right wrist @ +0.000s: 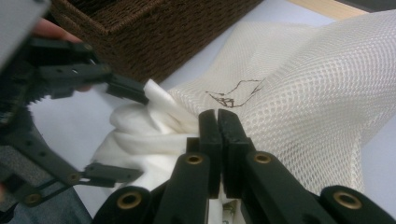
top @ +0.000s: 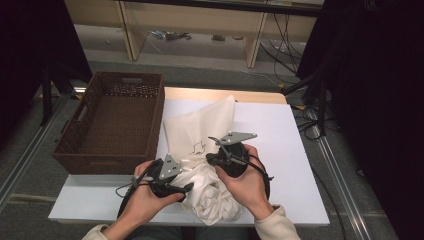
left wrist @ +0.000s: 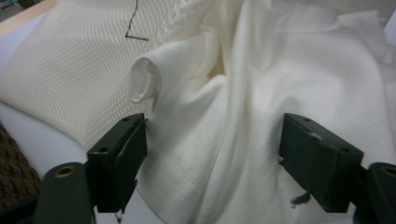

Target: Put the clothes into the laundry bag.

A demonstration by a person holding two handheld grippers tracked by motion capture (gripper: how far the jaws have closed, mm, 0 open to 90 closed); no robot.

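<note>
step: stuffing the white cloth [top: 212,197] into the mesh bag [top: 200,127] | right tongs [right wrist: 218,122] clenched on bag's edge | left tongs [left wrist: 212,154] released, cloth between | next: regrab cloth, push farther in

Both forearms, in pale cream sleeves, come in from the near edge, hands close together. The black two-jaw left gripper [left wrist: 212,154] has its jaws spread wide apart. The black two-jaw right gripper [right wrist: 218,126] has its jaws pressed tightly together.
</note>
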